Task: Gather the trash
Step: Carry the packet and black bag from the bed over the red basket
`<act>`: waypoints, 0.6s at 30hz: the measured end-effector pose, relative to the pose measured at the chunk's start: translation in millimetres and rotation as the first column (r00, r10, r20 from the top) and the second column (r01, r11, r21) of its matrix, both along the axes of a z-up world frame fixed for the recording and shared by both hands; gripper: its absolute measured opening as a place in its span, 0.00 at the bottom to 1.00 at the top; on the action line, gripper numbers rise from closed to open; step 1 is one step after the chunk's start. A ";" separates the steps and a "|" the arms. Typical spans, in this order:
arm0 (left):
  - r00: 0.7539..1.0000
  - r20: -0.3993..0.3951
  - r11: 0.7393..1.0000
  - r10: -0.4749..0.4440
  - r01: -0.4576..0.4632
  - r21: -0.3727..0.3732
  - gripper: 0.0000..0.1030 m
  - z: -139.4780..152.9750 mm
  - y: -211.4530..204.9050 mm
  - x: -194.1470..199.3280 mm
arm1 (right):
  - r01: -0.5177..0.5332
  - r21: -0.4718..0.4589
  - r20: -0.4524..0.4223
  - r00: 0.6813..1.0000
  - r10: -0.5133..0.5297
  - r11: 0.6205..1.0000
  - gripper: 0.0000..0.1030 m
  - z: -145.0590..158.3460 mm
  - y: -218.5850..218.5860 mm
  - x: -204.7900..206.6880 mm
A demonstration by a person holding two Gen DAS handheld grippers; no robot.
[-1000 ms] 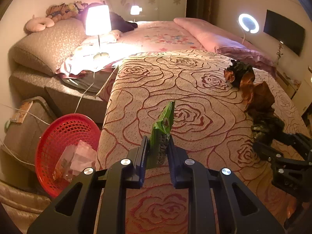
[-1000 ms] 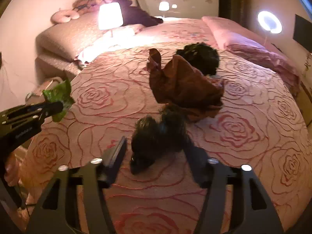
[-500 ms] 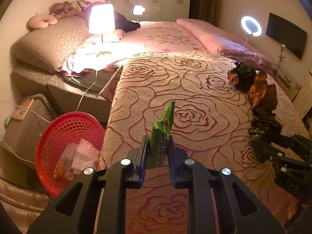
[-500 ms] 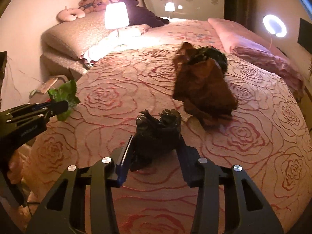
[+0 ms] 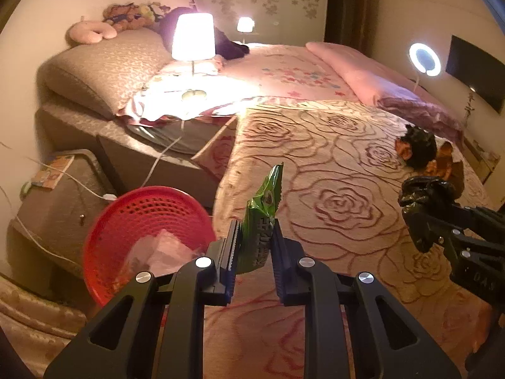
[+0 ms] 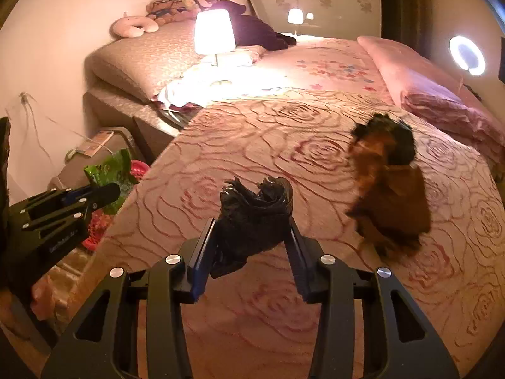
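Observation:
My left gripper (image 5: 254,237) is shut on a green snack wrapper (image 5: 263,211), which stands upright between the pads above the bed's near left edge. My right gripper (image 6: 252,230) is shut on a crumpled black plastic bag (image 6: 252,218), lifted off the rose-patterned bedspread (image 6: 252,145). The same bag (image 5: 423,195) shows at the right of the left wrist view. A brown wrapper (image 6: 394,202) and another dark crumpled piece (image 6: 394,139) lie on the bed to the right. A red mesh basket (image 5: 148,218) with pale trash inside stands on the floor left of the bed.
A lit lamp (image 5: 193,36) stands on the low side bed at the back left, with a white cord running down. A grey box (image 5: 60,189) sits behind the basket. Pink quilt and pillows (image 5: 363,72) lie far back, and a ring light (image 5: 424,59) glows at right.
My right gripper closed on the black bag and lifted it off the bedspread, drawing back from the brown wrapper. Both grippers shifted left toward the red basket, the left still holding the green wrapper.

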State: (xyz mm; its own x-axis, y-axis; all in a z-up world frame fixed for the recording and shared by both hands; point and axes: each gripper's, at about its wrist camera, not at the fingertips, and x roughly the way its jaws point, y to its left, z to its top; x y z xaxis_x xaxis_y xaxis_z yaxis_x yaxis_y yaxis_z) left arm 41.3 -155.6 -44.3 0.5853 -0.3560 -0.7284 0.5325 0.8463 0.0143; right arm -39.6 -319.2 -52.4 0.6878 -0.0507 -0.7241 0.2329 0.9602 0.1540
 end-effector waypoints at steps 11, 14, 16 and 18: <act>0.996 0.018 0.996 0.085 -0.086 0.019 0.18 7.1 53.4 38.4 | -0.084 0.036 -0.014 0.996 0.085 0.996 0.41 3.8 32.7 43.5; 0.994 0.005 0.993 0.112 -0.112 0.022 0.18 3.1 70.1 50.0 | -0.111 0.041 -0.015 0.994 0.112 0.993 0.41 4.9 43.6 54.9; 0.991 -0.016 0.991 0.131 -0.130 0.020 0.18 -0.9 81.8 59.4 | -0.131 0.040 -0.016 0.991 0.131 0.991 0.41 5.7 54.3 64.9; 0.990 -0.029 0.990 0.141 -0.140 0.021 0.18 -3.7 88.7 66.0 | -0.150 0.038 -0.020 0.988 0.151 0.988 0.41 5.0 65.9 76.1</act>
State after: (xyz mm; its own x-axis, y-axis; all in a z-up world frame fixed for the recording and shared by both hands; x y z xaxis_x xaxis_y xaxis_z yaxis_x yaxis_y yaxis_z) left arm 107.3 -66.9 -48.1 0.6063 -0.2582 -0.7522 0.4088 0.9125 0.0163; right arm 36.5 -253.4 -47.4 0.6689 0.0787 -0.7391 0.0898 0.9785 0.1855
